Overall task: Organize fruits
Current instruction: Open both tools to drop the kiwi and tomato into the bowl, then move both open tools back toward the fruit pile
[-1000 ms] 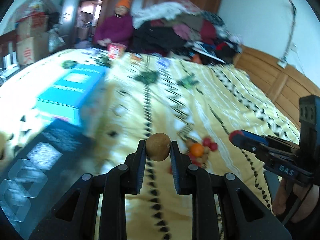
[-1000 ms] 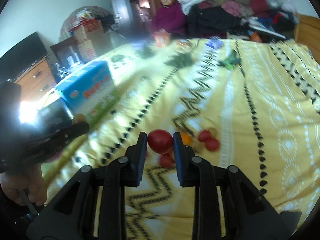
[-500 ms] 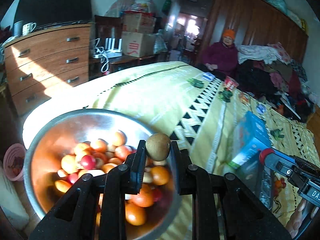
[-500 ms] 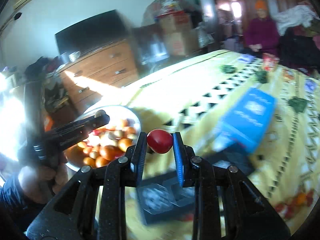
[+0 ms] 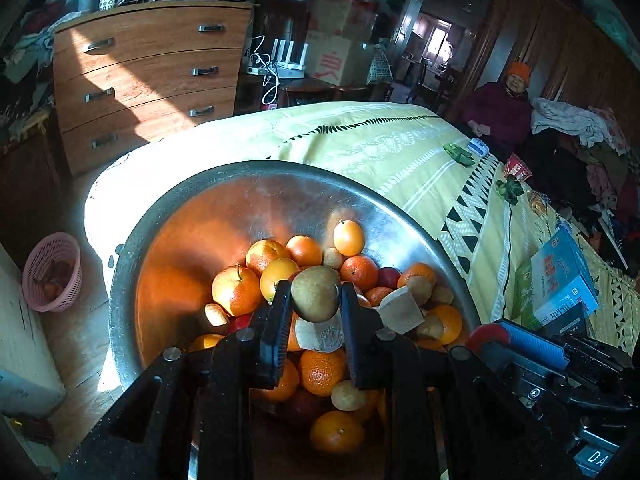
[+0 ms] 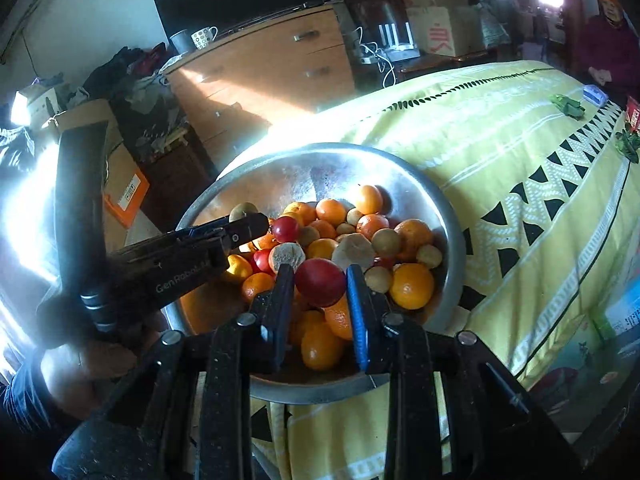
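Yellow bedspread (image 6: 500,128), steel bowl (image 5: 248,184) near; our left gripper (image 5: 315,304) clamps kiwi (image 5: 315,293), right gripper (image 6: 320,286) clamps red fruit (image 6: 320,282).

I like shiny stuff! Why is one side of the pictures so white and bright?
Right wrist view: sunlight glare washes out the left edge, blurring the hand there; the round metal bowl gleams. Left wrist view: sun casts an orange glow inside that bowl; edges bend from the fisheye lens.
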Tool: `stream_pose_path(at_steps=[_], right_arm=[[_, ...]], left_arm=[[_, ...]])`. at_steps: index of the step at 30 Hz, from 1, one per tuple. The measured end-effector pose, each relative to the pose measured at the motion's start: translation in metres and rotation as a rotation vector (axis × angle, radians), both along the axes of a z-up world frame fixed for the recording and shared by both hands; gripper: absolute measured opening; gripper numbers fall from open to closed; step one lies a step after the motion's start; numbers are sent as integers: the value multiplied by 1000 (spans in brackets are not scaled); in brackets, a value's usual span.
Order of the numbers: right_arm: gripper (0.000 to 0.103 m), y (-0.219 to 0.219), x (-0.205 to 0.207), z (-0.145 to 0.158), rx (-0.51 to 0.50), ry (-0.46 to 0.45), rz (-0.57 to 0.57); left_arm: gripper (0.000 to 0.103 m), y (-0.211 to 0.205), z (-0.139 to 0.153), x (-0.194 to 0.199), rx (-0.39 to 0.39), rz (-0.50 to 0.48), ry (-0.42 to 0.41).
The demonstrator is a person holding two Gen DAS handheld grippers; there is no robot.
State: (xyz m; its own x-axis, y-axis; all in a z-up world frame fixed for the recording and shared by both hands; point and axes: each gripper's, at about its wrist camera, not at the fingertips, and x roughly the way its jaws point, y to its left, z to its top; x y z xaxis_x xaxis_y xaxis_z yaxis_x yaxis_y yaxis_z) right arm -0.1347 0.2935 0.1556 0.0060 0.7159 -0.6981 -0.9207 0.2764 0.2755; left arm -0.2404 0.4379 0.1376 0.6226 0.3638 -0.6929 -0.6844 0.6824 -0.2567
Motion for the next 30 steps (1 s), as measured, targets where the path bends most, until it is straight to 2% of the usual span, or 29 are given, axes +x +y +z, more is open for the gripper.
stream_pose_path(at_steps=[1, 3, 5, 7, 8, 12, 14, 16, 20, 21, 22, 23, 24, 26, 30], right_arm=[[27, 3, -1, -1, -8, -3, 1], [29, 9, -3, 0, -26, -21, -6], [45, 12, -6, 2, -31, -40, -9], [81, 7, -7, 10, 0, -69, -44], [85, 3, -7, 15, 23, -83, -68], [87, -15, -6, 34, 58, -77, -114], [85, -30, -7, 54, 111, -108, -138], [85, -57, -3, 92, 194, -183, -199], [87, -138, 7, 196, 417, -413, -396], [90, -163, 5, 223, 481, -482, -455], [101, -190, 2, 245, 545, -563, -516], [103, -208, -2, 256, 585, -626, -560], [103, -228, -7, 265, 620, -693, -604], [103, -253, -11, 269, 610, -736, -640], [103, -279, -15, 238, 463, -744, -675]], left_arm=[[24, 2, -2, 0, -9, 4, 3], [41, 7, -4, -4, -31, 17, 3], [53, 9, -2, -9, -24, 31, -10], [62, 9, 2, -13, -17, 46, -23], [68, 10, 3, -15, -18, 52, -26], [68, 10, 6, -21, -28, 69, -41], [68, 6, 11, -22, -23, 68, -54], [68, -2, 20, -22, -7, 52, -73], [68, -24, 44, -18, 29, 13, -118], [68, -30, 50, -17, 31, -1, -133], [68, -36, 56, -16, 39, -14, -147], [68, -45, 62, -14, 52, -27, -160], [69, -53, 68, -13, 64, -40, -171], [73, -69, 74, -8, 74, -68, -179], [74, -105, 80, 3, 60, -126, -200]])
